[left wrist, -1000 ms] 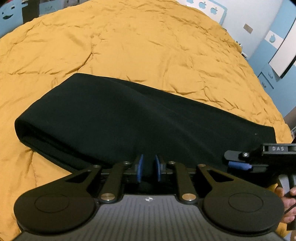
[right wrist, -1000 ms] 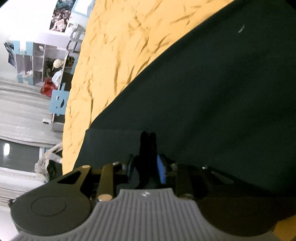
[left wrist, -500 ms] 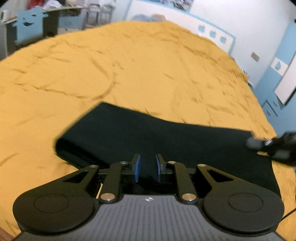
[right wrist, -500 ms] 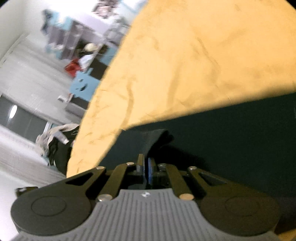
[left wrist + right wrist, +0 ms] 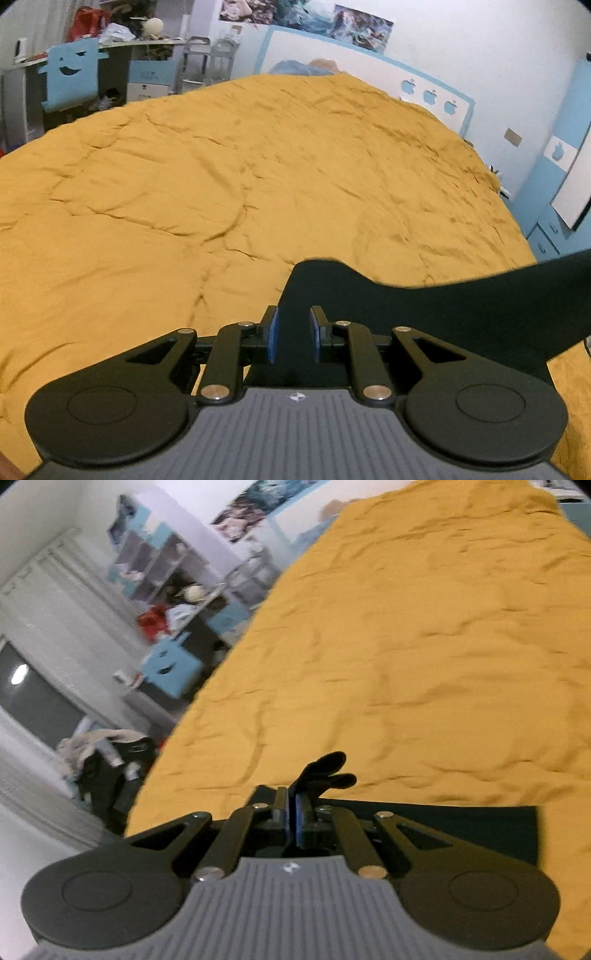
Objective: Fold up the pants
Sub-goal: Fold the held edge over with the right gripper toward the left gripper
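The black pants (image 5: 436, 314) are lifted off the mustard-yellow bed cover (image 5: 221, 192). In the left wrist view the cloth stands up between the blue pads and stretches right as a taut band. My left gripper (image 5: 293, 334) is shut on a thick fold of the pants. In the right wrist view my right gripper (image 5: 293, 818) is shut on the pants edge; a bunched tip (image 5: 327, 771) sticks out past the pads. More black cloth (image 5: 480, 830) lies flat on the bed cover (image 5: 424, 646) to the right.
The wide bed cover fills both views, wrinkled. Beyond the far bed edge stand a blue smiley chair (image 5: 72, 83), a cluttered desk (image 5: 140, 40) and shelves (image 5: 155, 565). A blue cabinet (image 5: 554, 206) is at the right. A pile of clothes (image 5: 103, 753) lies on the floor.
Both grippers rose and tilted up, lifting the pants off the bed. The cloth that lay flat and long now hangs stretched between the grippers. More of the room shows.
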`<action>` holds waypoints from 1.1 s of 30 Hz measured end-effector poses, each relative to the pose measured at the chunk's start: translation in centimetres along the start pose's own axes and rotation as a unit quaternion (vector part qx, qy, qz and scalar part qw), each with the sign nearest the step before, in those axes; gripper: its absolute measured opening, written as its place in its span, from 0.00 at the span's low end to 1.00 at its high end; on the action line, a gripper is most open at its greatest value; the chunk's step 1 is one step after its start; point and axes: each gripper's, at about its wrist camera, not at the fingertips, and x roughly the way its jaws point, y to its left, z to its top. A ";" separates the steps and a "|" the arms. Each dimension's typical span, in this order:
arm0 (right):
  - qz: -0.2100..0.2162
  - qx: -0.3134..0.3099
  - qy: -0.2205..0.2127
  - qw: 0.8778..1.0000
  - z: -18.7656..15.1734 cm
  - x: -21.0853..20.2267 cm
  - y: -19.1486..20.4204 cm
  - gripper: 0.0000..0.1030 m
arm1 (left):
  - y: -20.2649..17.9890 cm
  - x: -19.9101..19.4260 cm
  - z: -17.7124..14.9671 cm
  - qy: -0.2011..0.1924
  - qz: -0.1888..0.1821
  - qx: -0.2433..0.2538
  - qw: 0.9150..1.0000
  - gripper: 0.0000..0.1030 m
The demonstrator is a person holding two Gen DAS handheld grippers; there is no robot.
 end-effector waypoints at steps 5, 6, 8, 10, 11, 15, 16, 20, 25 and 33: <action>-0.045 0.052 0.029 0.997 -1.7 0.3 -7.9 0.00 | -1.4 3.1 -0.6 0.031 -0.007 0.020 0.999 0.19; -0.048 0.063 0.035 0.996 -2.3 0.7 -9.5 0.00 | -1.8 3.9 -0.8 0.039 -0.004 0.024 0.999 0.19; -0.065 0.079 0.042 0.994 -3.4 1.6 -12.4 0.00 | -2.1 4.9 -1.3 0.051 0.002 0.030 0.998 0.19; -0.082 0.077 0.045 0.993 -4.0 2.2 -14.2 0.00 | -2.4 5.6 -1.5 0.060 0.007 0.030 0.998 0.19; -0.088 0.074 0.046 0.992 -4.1 3.1 -14.2 0.00 | -2.3 5.6 -1.8 0.060 0.008 0.030 0.998 0.19; -0.044 0.041 0.007 0.998 -3.7 1.8 -12.6 0.00 | -1.9 5.4 -1.6 0.054 0.012 0.026 0.998 0.19; -0.034 0.024 -0.007 0.999 -3.7 1.6 -11.4 0.00 | -1.8 5.4 -1.5 0.052 0.013 0.024 0.998 0.19; -0.133 -0.016 0.022 0.991 -5.4 4.2 -13.2 0.00 | -1.4 6.0 -1.3 0.057 0.014 0.014 0.998 0.19; -0.159 0.009 0.031 0.987 -7.8 7.3 -17.4 0.00 | -1.6 6.4 -1.5 0.061 0.020 0.016 0.998 0.19; -0.150 -0.046 -0.020 0.987 -6.8 5.3 -13.8 0.00 | -0.9 6.5 -1.2 0.051 0.017 0.000 0.999 0.19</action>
